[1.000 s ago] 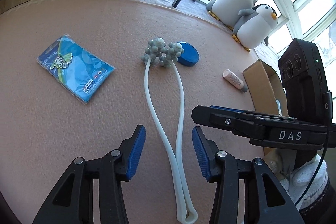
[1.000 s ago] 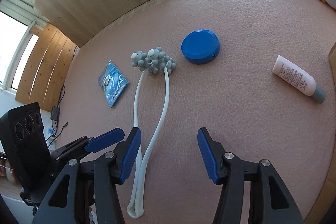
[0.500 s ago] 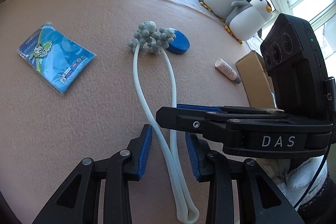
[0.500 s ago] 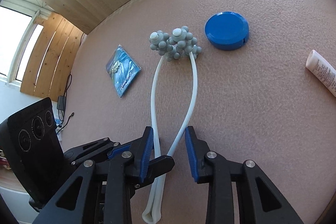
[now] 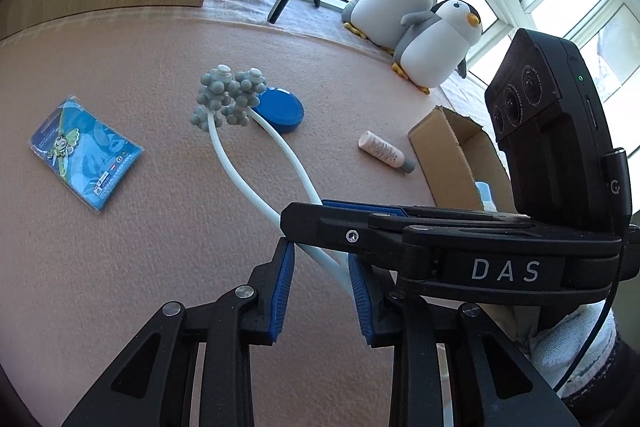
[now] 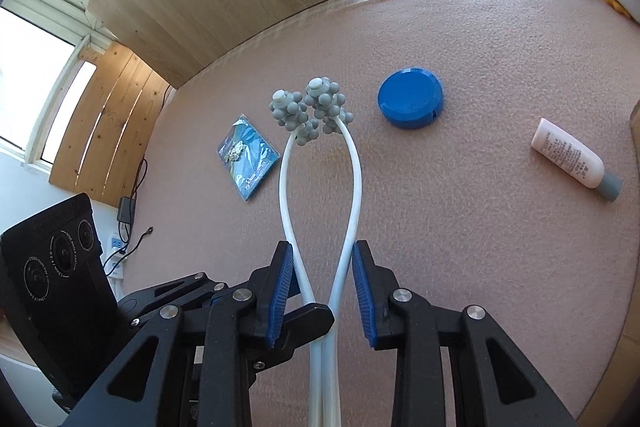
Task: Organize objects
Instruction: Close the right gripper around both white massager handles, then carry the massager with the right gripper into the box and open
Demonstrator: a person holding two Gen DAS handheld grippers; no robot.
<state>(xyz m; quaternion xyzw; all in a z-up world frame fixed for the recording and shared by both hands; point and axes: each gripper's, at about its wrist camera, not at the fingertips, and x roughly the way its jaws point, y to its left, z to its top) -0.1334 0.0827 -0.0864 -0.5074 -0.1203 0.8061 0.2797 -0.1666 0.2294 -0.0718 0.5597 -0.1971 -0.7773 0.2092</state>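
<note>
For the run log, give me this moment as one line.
left gripper: around white massager arms | right gripper: pads touching arms | massager: lifted | cardboard box: open

Legible text: "DAS", white capitals on the black body of the right gripper, at the near right. A white "G" mark on the black camera block above it. Print on the blue packet and pink tube: too small to read.
</note>
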